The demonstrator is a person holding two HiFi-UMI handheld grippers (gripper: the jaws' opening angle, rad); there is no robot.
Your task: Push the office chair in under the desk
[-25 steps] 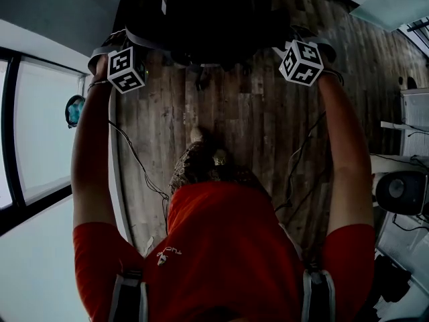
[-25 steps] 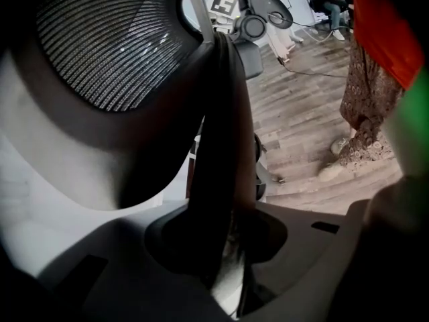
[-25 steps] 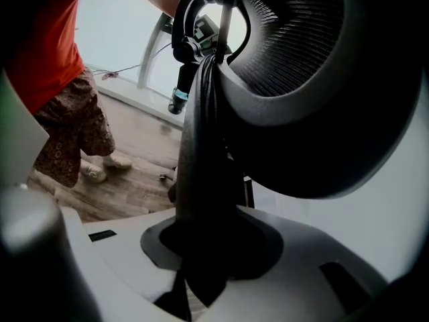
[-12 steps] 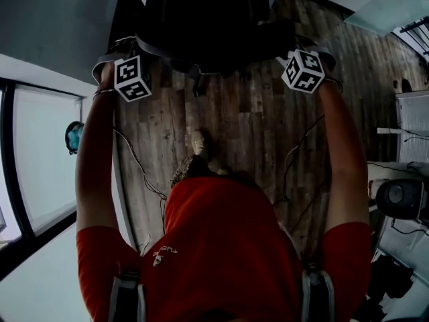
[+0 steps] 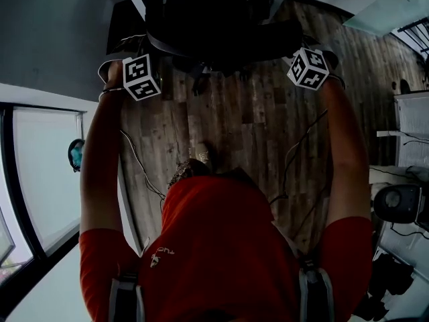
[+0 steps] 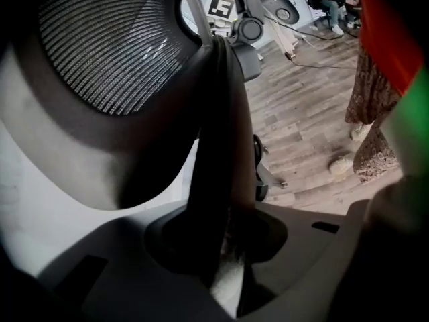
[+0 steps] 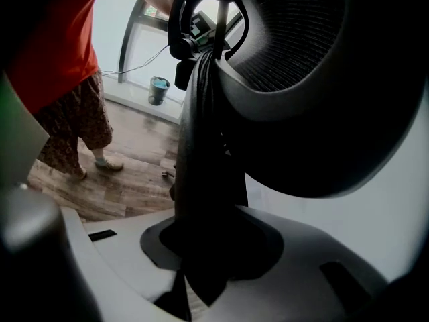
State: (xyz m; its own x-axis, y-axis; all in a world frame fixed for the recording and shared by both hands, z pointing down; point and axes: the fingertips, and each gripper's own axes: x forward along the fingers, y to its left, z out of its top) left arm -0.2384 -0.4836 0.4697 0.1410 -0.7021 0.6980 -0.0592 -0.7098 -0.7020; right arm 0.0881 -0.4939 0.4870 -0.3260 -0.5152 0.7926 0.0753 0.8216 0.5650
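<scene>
Both arms stretch forward, nearly straight and roughly parallel, left arm and right arm. The left gripper and right gripper each have their fingers clamped on a side edge of the office chair backrest, marker cubes facing up.

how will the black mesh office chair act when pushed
The black mesh office chair probably rolls easily: casters on smooth wood plank floor. It may swivel; left claw and right claw clamping its back frame should steady that.
</scene>
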